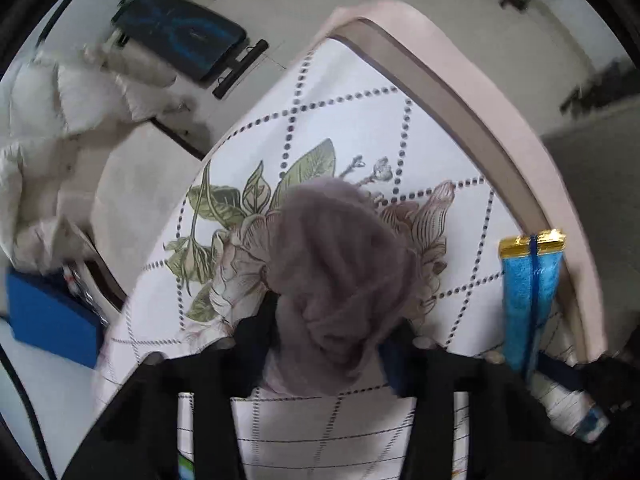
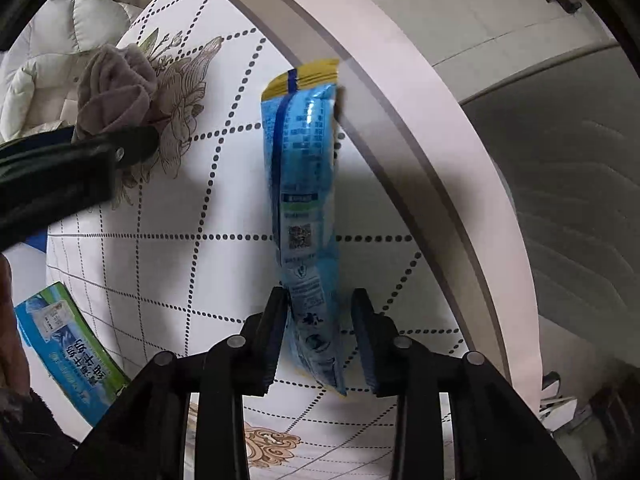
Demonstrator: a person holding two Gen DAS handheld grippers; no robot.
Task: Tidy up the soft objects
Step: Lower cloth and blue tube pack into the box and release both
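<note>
A crumpled grey-mauve cloth lies on a white surface printed with dotted diamonds and flowers. My left gripper points straight down over it, and its fingers press the bundle from both sides. The right wrist view shows that cloth at the upper left with a left finger against it. A long blue pouch with a yellow end sits between my right gripper's fingers. It touches the left pad, and a gap shows at the right one. The same pouch appears near the pink rim.
A white padded jacket and a blue box lie left of the surface. A dark flat case rests on the floor beyond. A blue-green carton sits at the lower left, beside a person's hand.
</note>
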